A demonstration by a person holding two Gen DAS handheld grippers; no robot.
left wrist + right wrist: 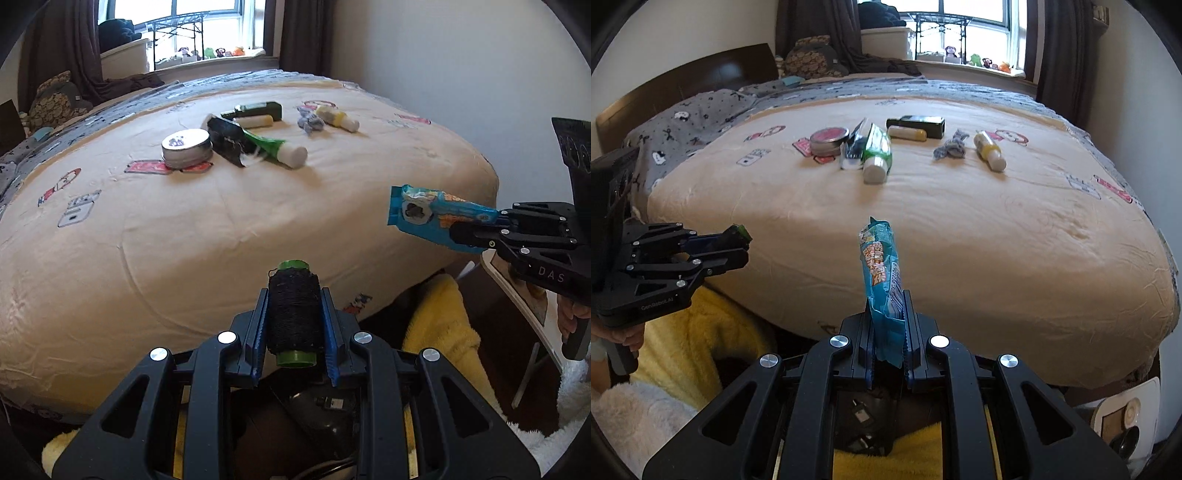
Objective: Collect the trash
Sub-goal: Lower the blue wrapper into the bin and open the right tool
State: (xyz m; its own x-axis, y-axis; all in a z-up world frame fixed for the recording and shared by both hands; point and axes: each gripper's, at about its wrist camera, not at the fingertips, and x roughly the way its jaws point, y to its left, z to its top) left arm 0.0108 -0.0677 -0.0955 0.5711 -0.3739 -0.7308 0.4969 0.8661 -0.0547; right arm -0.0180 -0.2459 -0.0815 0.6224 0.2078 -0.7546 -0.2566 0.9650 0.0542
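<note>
Two black plastic handheld grippers with open triangular cut-outs, round silver screw heads and blue ridged pads lining the jaws. The left gripper (293,325) shows pale lettering on its side, as does the right gripper (889,332). Bare fingers (622,338) wrap one grey handle.

The blue wrapper (881,266) looks shiny and crinkly, the thread spool (293,314) fuzzy, the round tin (186,147) smooth metal, the bed cover (184,229) soft cloth.

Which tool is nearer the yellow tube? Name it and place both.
Right, likely. The right tool, holding a blue wrapper, is below and slightly left of the yellow tube; the left tool, holding a spool, sits farther left.
</note>
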